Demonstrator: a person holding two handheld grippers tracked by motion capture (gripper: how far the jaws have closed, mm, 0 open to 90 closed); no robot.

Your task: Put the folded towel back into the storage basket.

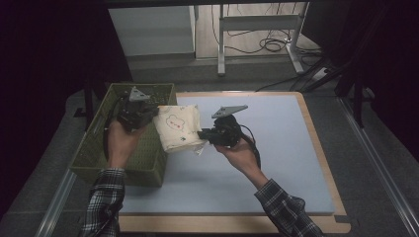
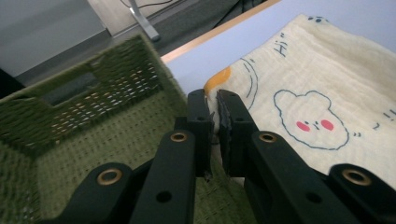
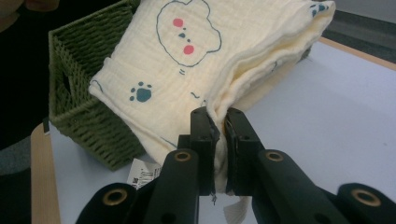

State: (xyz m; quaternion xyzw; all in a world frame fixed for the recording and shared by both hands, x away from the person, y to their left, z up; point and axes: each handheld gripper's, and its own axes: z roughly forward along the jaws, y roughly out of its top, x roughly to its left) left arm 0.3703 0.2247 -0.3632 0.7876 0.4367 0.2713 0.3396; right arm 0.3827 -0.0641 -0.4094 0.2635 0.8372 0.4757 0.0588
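A folded cream cloth (image 1: 178, 127) printed with a bear face and paw marks hangs in the air between my two grippers, at the right rim of the green woven basket (image 1: 99, 153). My left gripper (image 1: 150, 112) is shut on the cloth's left edge, above the basket. In the left gripper view the left gripper (image 2: 215, 100) pinches the cloth (image 2: 303, 93) with the basket (image 2: 93, 121) below. My right gripper (image 1: 201, 133) is shut on the cloth's right edge. In the right gripper view the right gripper (image 3: 217, 119) clamps the folded layers of the cloth (image 3: 187, 56).
The basket sits at the left edge of a pale blue mat (image 1: 276, 148) on a wooden board (image 1: 316, 143). A white label (image 3: 142, 171) hangs from the cloth's lower edge. Table legs and cables (image 1: 267, 44) lie on the floor beyond the table.
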